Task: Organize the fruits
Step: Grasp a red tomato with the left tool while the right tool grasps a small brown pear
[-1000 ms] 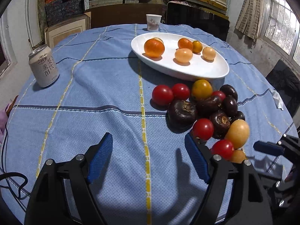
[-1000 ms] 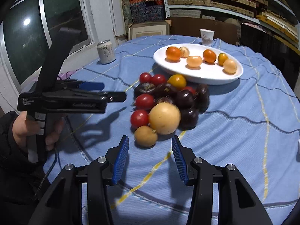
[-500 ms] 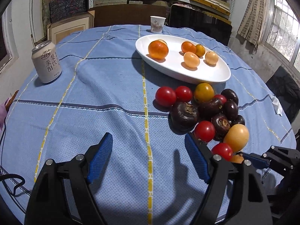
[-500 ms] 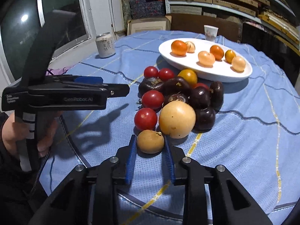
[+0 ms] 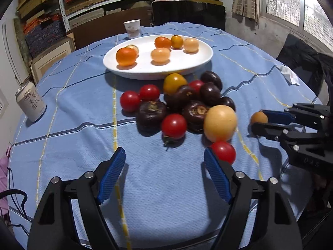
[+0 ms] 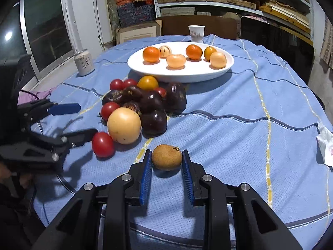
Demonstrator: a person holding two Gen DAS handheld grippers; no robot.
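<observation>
Right gripper (image 6: 167,160) has just closed on the small brown fruit (image 6: 166,159), near of the fruit pile (image 6: 145,106), pads touching both sides. It should lift straight, then carry far to the white plate (image 6: 226,66). Left gripper (image 5: 164,166) gapes wide, empty.

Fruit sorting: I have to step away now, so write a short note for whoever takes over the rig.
Right tongs: closed on the small brown fruit, pulled clear of the pile; whether it is off the cloth is unclear.
Left tongs: open, empty, over bare blue tablecloth before the pile, a red tomato beside its right finger.
Done: six orange and pale fruits lie on the white plate.
Left: the pile between plate and tongs, red tomatoes, dark purple fruits, an orange-yellow tomato and a large yellow fruit. Where the brown fruit goes is not shown.
</observation>
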